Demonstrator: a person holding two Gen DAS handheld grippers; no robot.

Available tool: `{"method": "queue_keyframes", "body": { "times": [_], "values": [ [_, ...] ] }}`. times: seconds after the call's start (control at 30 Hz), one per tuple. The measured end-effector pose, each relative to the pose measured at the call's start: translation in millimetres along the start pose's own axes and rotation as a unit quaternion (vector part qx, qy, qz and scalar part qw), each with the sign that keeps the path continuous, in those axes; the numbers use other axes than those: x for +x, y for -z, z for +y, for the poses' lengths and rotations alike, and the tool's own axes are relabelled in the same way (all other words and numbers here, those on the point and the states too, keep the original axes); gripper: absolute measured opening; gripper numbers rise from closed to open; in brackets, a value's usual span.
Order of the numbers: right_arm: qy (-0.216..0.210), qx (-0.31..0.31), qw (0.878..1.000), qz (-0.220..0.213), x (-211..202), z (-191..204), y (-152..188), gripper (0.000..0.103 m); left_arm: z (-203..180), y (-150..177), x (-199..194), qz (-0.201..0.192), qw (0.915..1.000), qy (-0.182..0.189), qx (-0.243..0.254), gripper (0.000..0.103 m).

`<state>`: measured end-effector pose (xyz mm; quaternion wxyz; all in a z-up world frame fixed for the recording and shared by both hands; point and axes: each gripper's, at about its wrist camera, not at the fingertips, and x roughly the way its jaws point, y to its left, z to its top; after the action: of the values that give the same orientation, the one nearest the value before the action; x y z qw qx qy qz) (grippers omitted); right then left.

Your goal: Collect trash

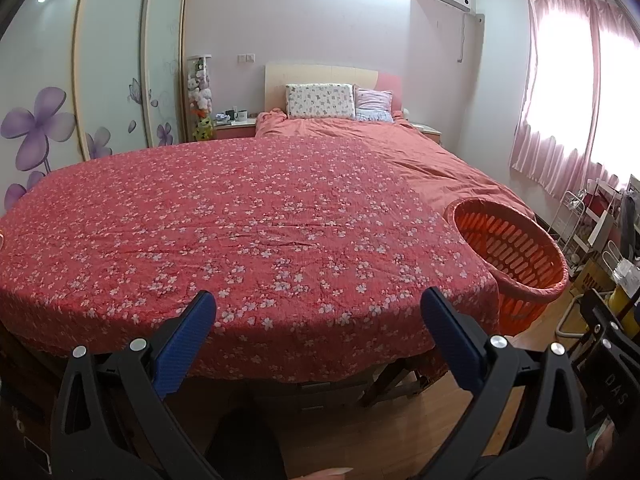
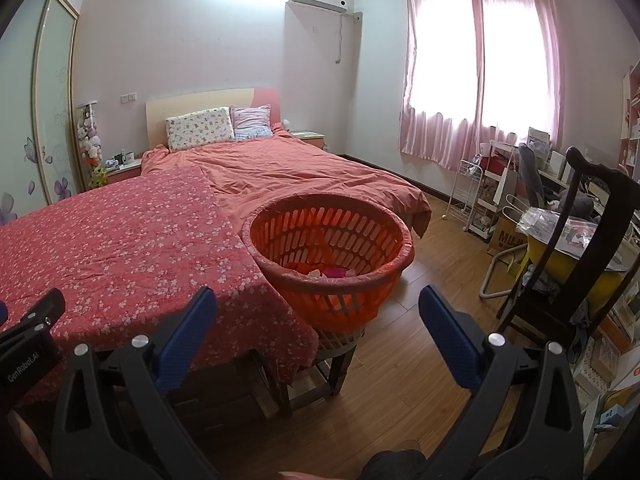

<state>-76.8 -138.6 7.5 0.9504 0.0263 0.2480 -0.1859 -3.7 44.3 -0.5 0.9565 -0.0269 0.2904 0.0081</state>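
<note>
An orange slotted basket point(image 2: 352, 300) stands on a low stool beside the table's right corner; pink and white scraps lie in its bottom point(image 2: 332, 273). It also shows in the left wrist view point(image 1: 520, 256). My left gripper point(image 1: 318, 300) is open and empty above the near edge of the table with the red flowered cloth point(image 1: 240, 232). My right gripper point(image 2: 318, 300) is open and empty, just in front of the basket. No loose trash shows on the cloth.
A bed with an orange cover point(image 2: 304, 176) lies behind the table. A dark wooden chair point(image 2: 580, 280), a wire rack point(image 2: 476, 200) and a cluttered desk stand at the right. The floor is wood point(image 2: 432, 360). A wardrobe with purple flowers point(image 1: 48, 120) stands at the left.
</note>
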Motion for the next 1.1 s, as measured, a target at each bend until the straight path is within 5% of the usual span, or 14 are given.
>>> {"method": "queue_keyframes", "body": {
  "times": [1.1],
  "values": [
    [0.000,0.001,1.000,0.006,2.8,0.3,2.6,0.099,-0.8,1.5,1.3,0.002,1.0000,0.000,-0.002,0.101]
  ]
}}
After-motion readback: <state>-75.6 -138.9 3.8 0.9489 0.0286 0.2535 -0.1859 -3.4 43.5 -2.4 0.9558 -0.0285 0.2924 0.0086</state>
